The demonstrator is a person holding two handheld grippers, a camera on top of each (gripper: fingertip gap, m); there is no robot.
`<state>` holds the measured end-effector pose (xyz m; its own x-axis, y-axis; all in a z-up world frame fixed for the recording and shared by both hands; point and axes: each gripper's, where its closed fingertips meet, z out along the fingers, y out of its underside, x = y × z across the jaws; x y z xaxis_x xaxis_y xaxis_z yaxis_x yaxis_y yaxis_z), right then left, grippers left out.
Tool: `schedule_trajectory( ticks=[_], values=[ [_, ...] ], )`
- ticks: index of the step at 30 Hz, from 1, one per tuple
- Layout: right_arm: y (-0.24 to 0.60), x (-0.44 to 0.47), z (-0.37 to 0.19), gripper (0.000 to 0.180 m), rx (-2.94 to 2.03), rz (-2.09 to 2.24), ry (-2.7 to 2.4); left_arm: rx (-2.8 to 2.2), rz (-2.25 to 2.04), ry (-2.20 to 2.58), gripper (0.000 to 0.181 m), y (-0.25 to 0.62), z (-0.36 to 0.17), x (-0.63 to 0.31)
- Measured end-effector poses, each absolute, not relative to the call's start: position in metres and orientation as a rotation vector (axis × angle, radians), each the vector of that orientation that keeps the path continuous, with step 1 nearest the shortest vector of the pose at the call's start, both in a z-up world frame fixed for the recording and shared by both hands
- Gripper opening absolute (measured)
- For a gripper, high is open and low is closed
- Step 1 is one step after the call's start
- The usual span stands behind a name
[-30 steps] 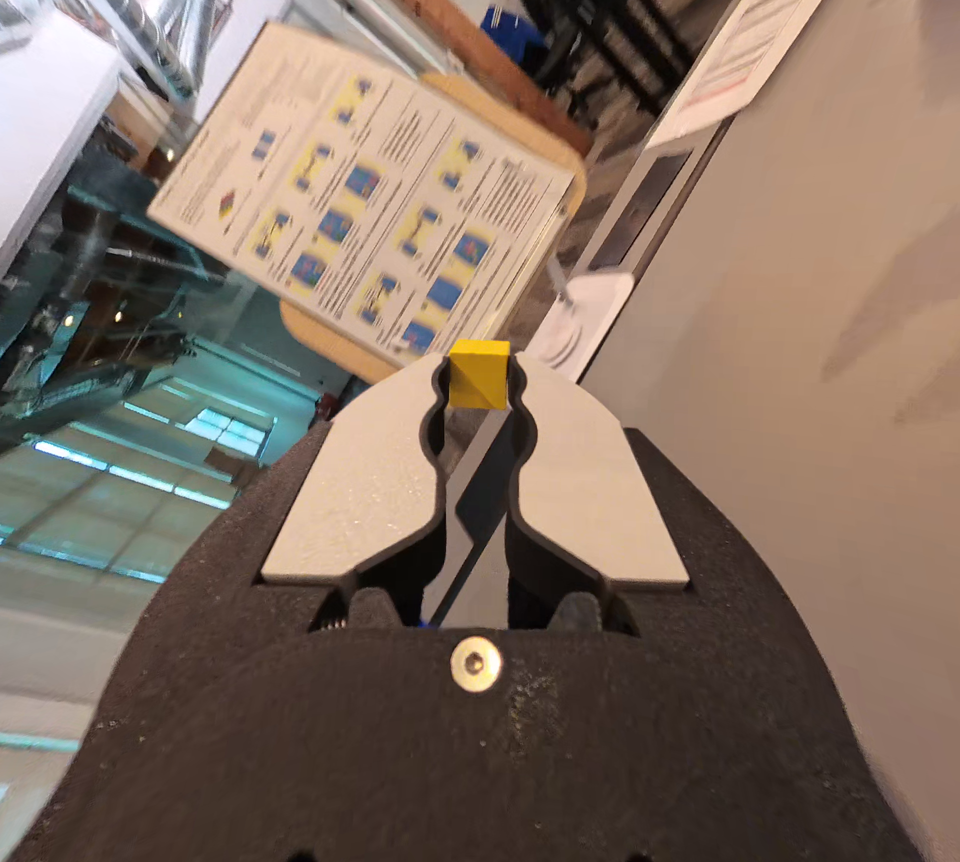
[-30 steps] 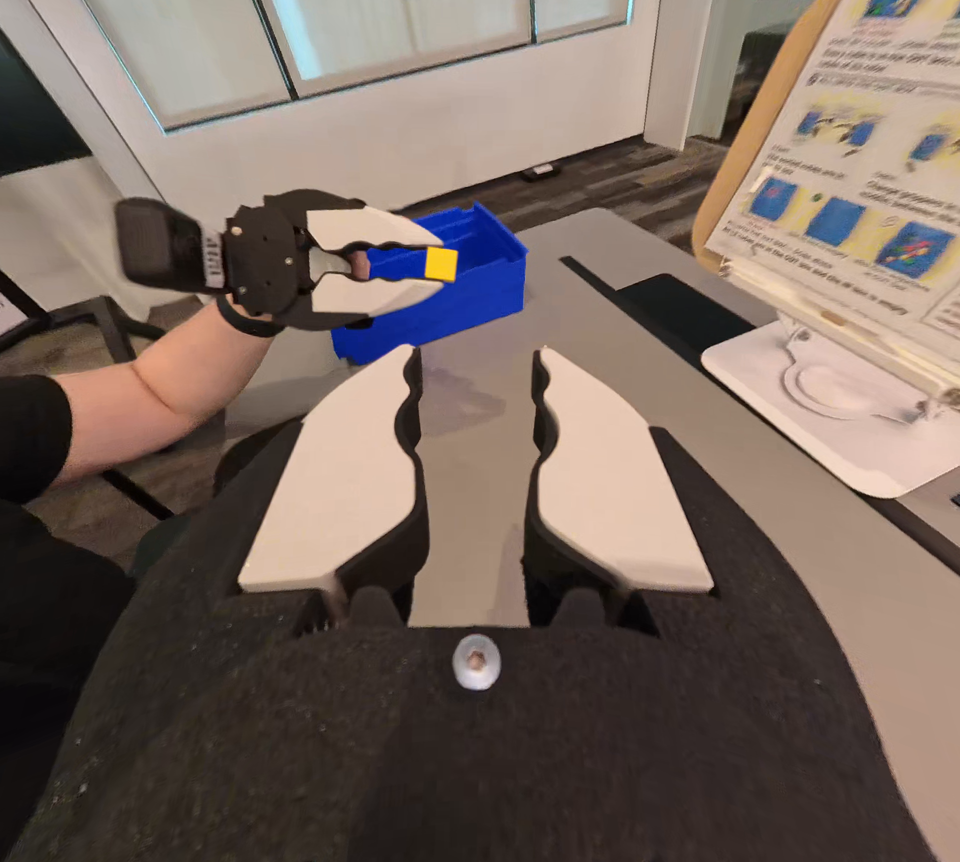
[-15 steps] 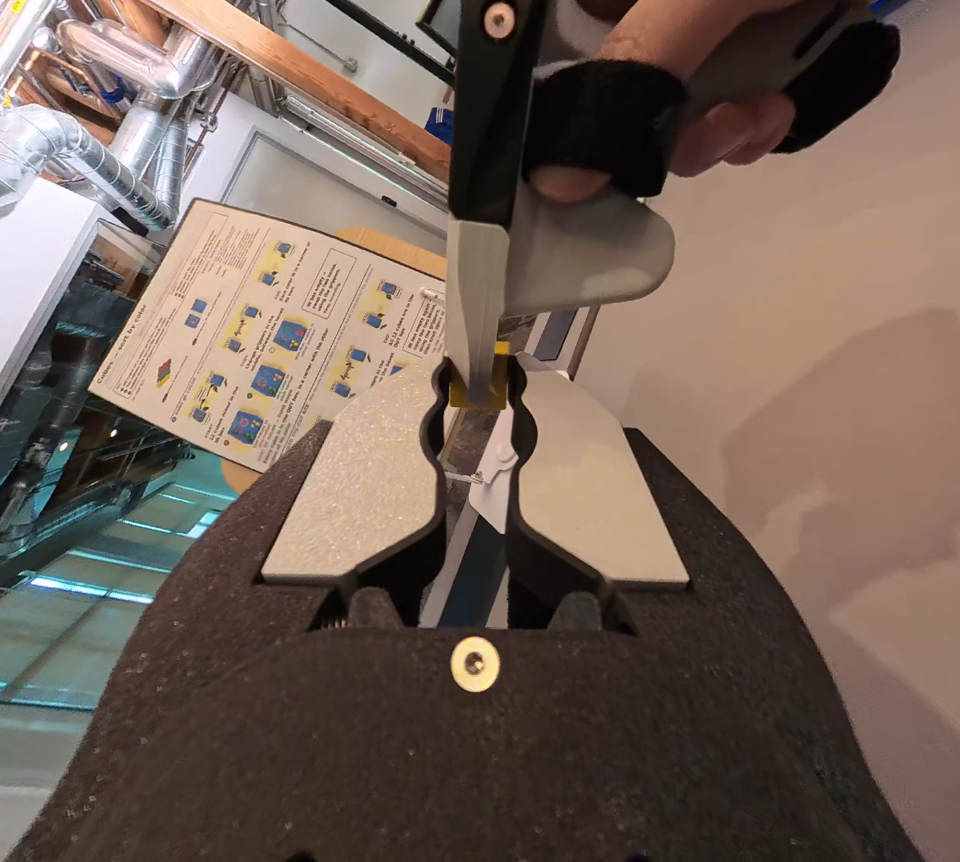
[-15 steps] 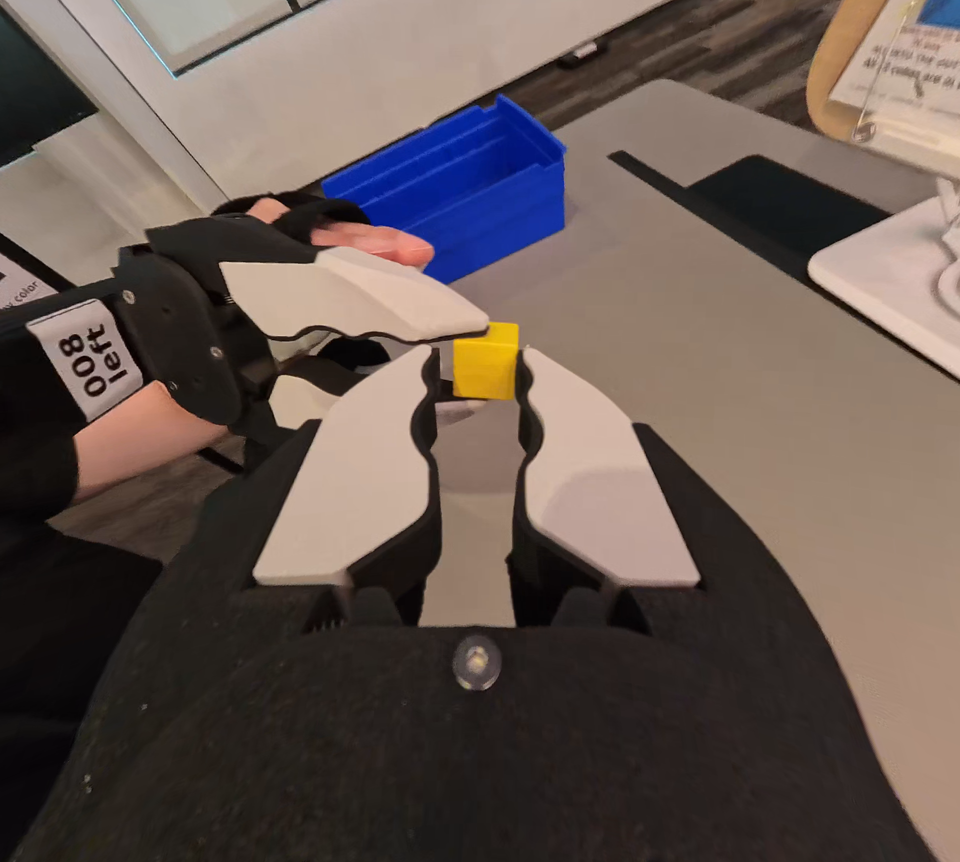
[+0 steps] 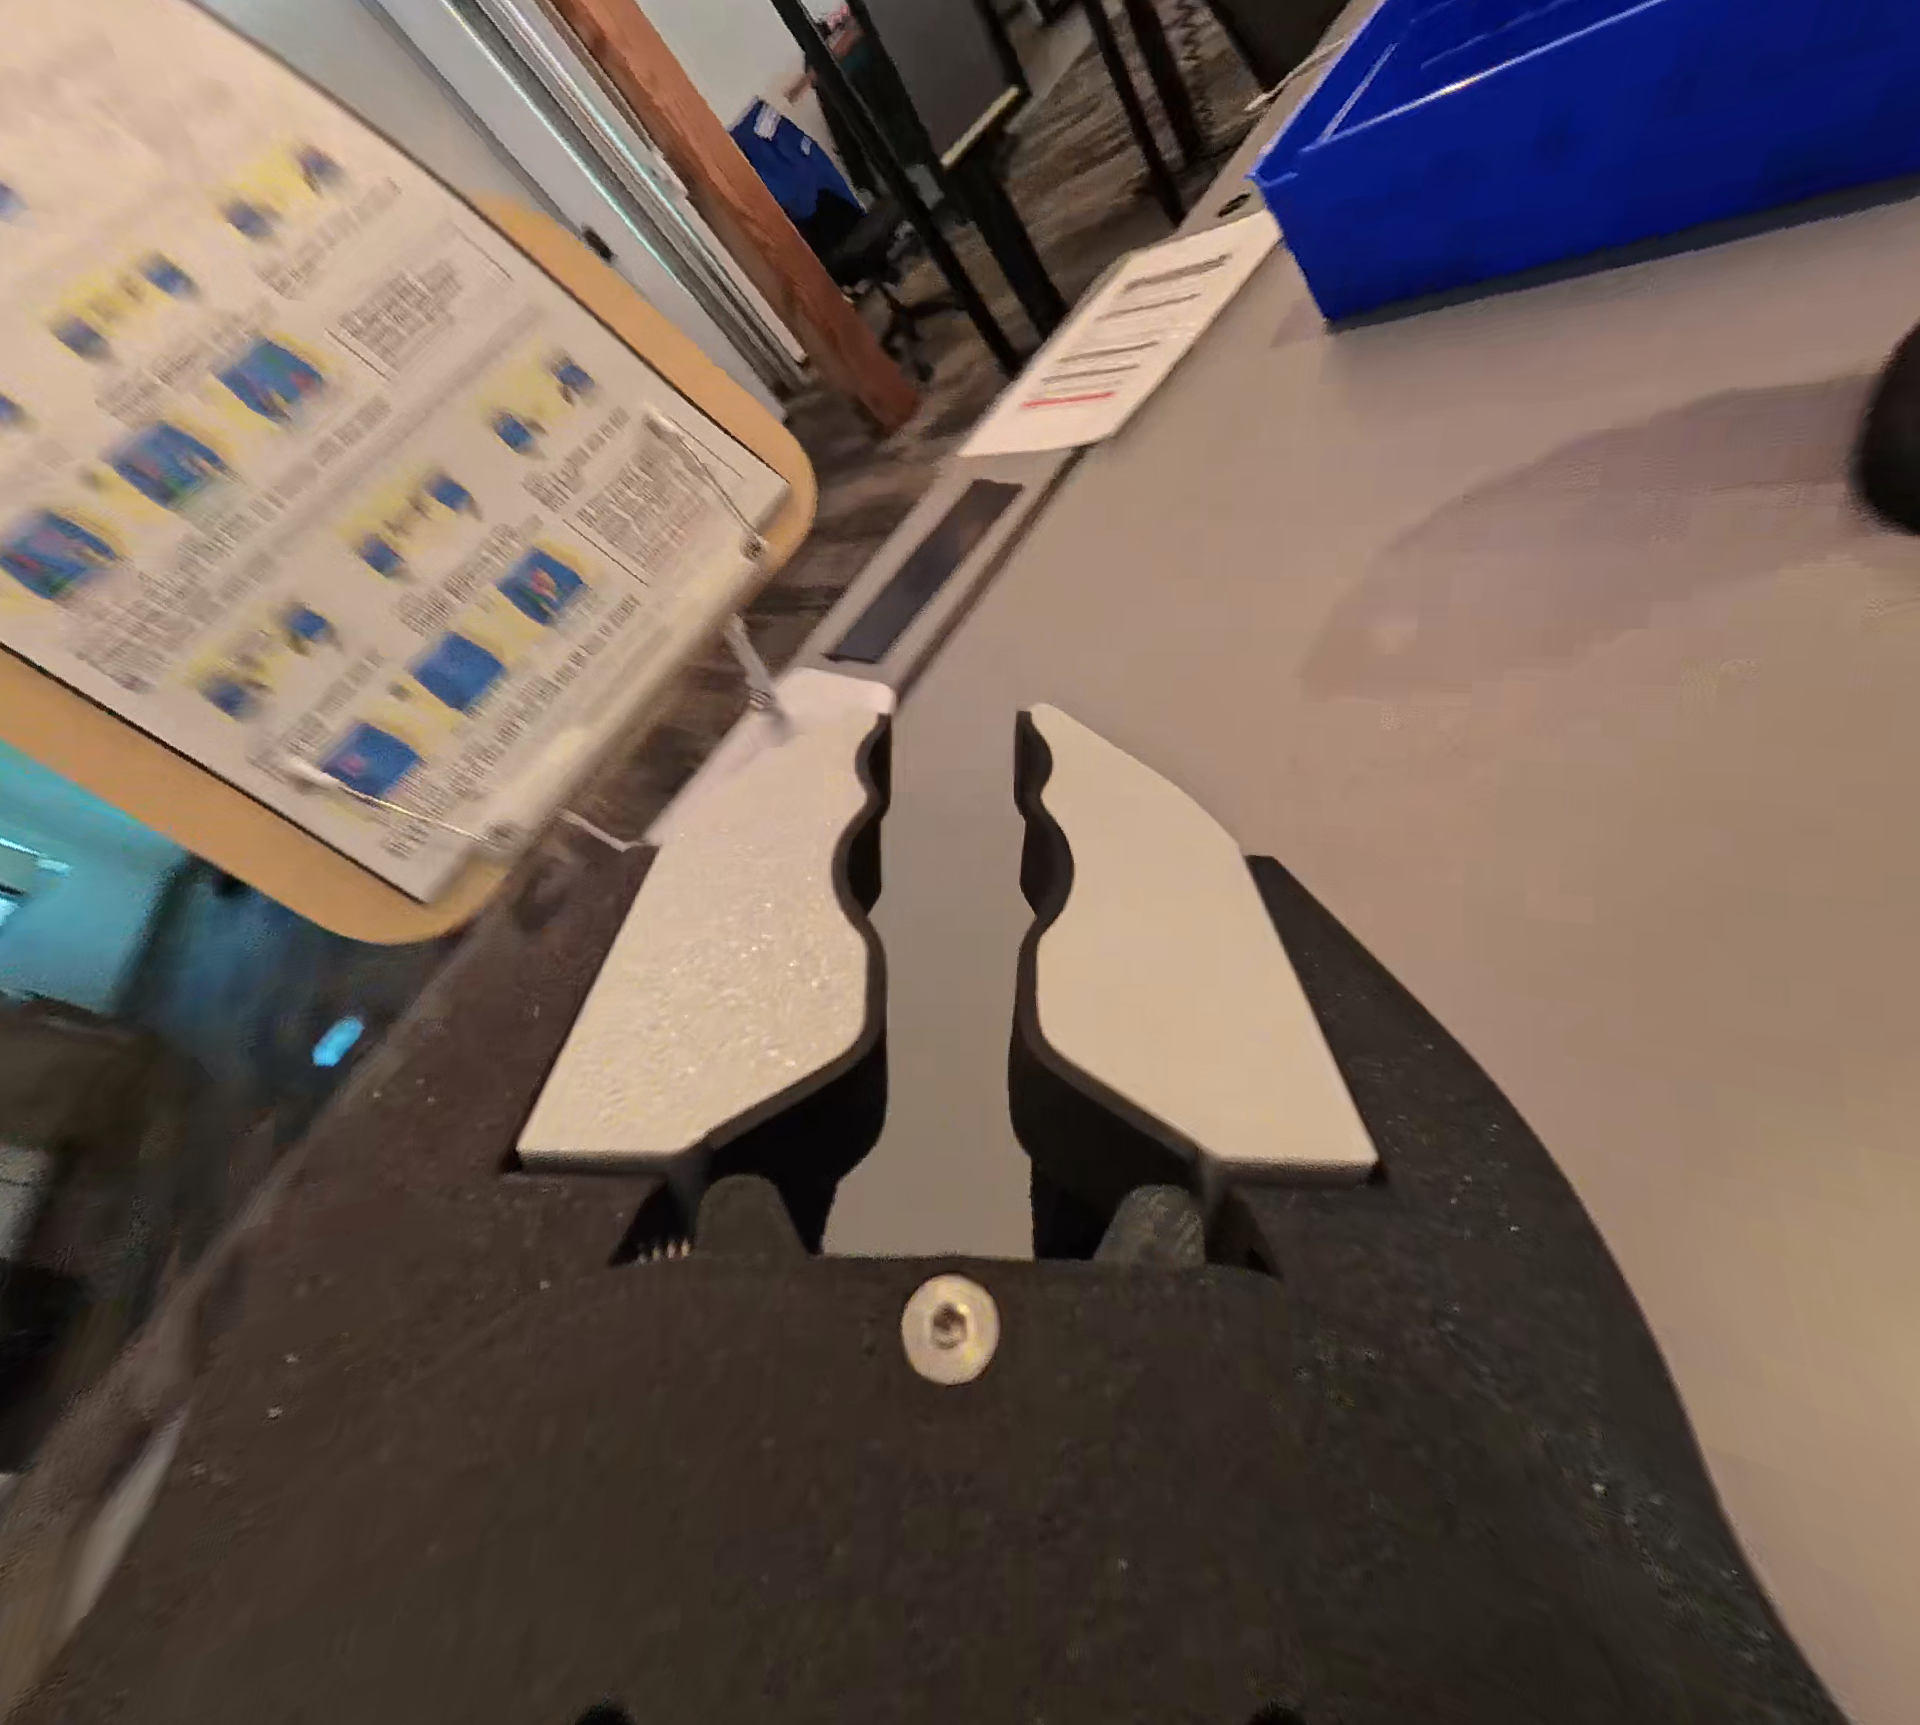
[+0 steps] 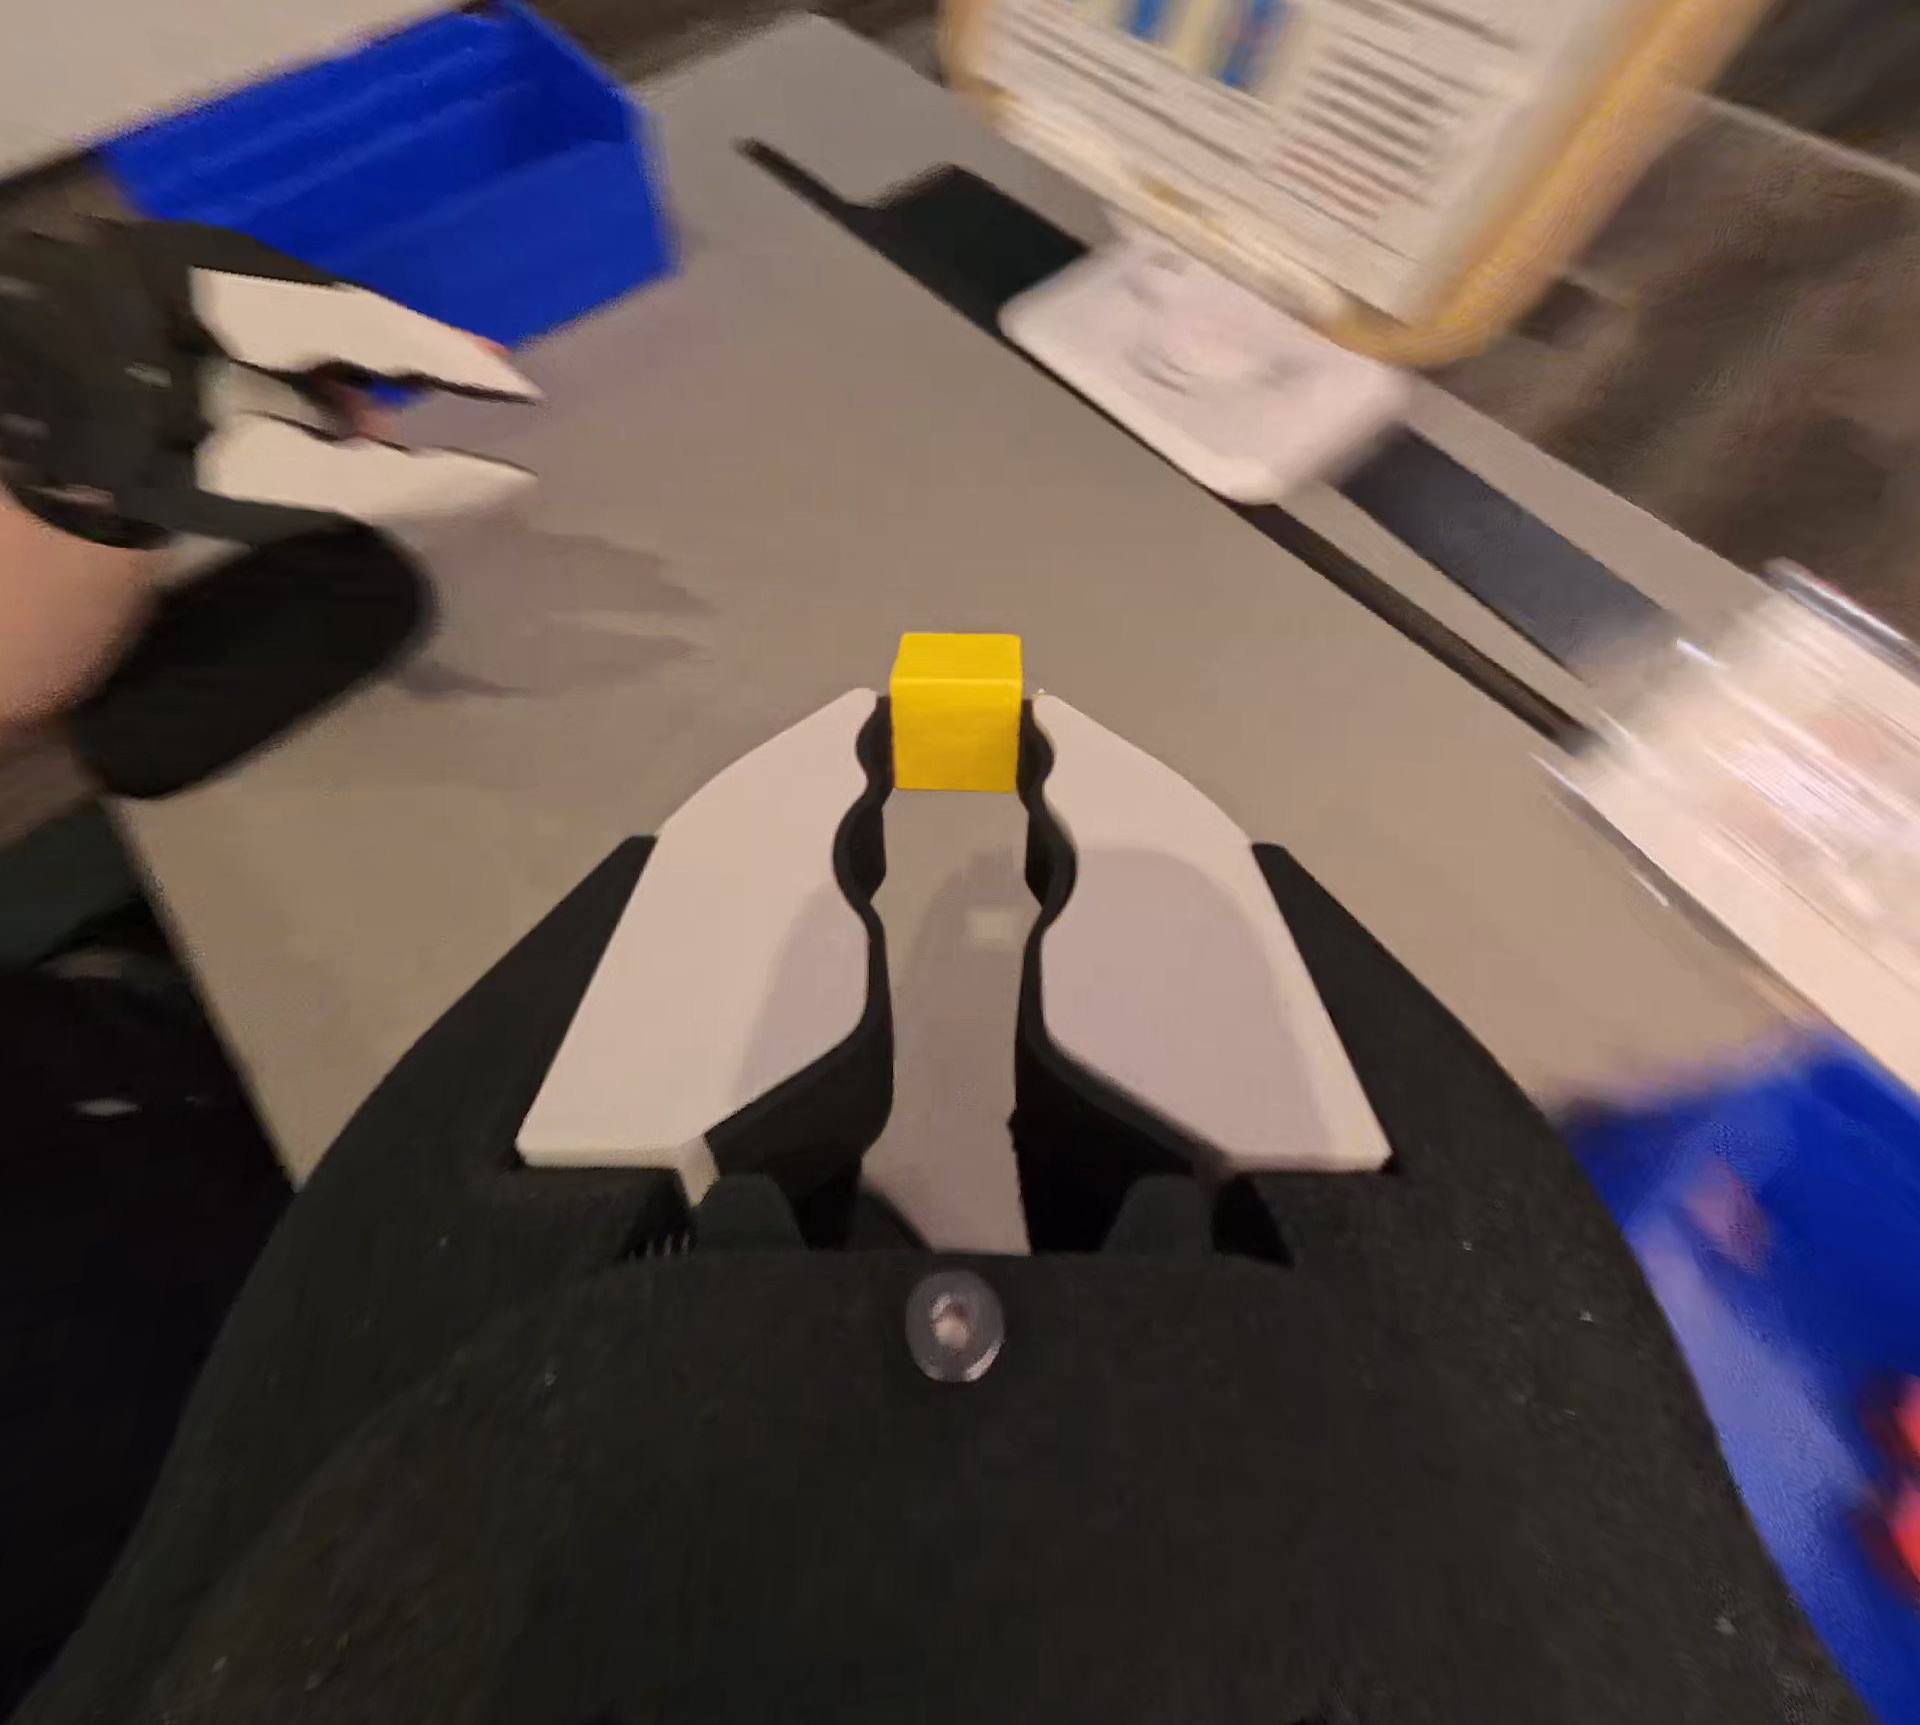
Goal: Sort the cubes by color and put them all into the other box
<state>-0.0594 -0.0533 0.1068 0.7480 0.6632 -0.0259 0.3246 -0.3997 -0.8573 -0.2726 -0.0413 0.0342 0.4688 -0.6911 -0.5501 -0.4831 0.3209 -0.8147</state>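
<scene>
1. The small yellow plastic cube (image 6: 954, 711) is gripped at the fingertips of the right gripper (image 6: 956, 719), both jaws pressed against its side faces. It is held in the air above the grey table (image 6: 727, 532), touching nothing else.
2. The left gripper (image 5: 951, 730) is seen with its jaws parted and nothing between them. In the right wrist view it (image 6: 499, 418) is seen to the left, well apart from the cube.
3. Step judged in hand: transport of one cube by the right gripper toward a box.
4. One blue plastic bin (image 6: 416, 158) is seen at the far left of the table; its inside is not visible. A second blue bin (image 6: 1766, 1312), holding blurred red shapes, is seen at the lower right, near the right gripper.
5. Which bin is the target cannot be told from these views; strong motion blur is noted.
6. Next move, as judged: the cube is to be carried over the receiving bin, lowered beside any cubes of like colour, and released only once inside the walls.
7. Care is called for at the bin rim, since the grip is only at the fingertips.
</scene>
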Motion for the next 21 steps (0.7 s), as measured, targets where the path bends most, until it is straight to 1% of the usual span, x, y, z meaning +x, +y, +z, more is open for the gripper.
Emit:
schedule_trajectory(
  ticks=[2,4,6,8,11,13,15,18,21],
  values=[
    [-0.085,0.025,0.091,0.022,-2.108,0.318,-0.566,-1.392,-0.247,1.162,0.02,-0.042,0.013,-0.282],
    [-0.121,0.096,0.058,0.022,-2.218,0.237,-0.382,-1.462,-0.256,1.16,0.018,-0.039,-0.005,-0.293],
    [-0.147,0.148,0.022,0.022,-2.33,0.24,-0.165,-1.522,-0.285,1.142,0.016,-0.038,-0.017,-0.3],
    [-0.154,0.185,-0.002,0.022,-2.366,0.249,0.016,-1.577,-0.352,1.115,0.014,-0.039,-0.022,-0.303],
    [-0.149,0.192,-0.037,0.022,-2.419,0.377,0.012,-1.641,-0.405,1.093,0.014,-0.037,-0.019,-0.307],
    [-0.152,0.201,-0.073,0.022,-2.588,0.391,0.053,-1.659,-0.426,1.067,0.012,-0.033,-0.008,-0.307],
    [-0.15,0.195,-0.095,0.022,-2.671,0.506,0.059,-1.649,-0.447,1.04,0.009,-0.032,0.006,-0.305],
    [-0.14,0.19,-0.105,0.022,-2.71,0.539,-0.014,-1.622,-0.485,1.019,0.008,-0.035,0.021,-0.297],
    [-0.127,0.191,-0.106,0.022,-2.733,0.513,-0.038,-1.608,-0.479,1.028,0.008,-0.038,0.022,-0.292]
  ],
)
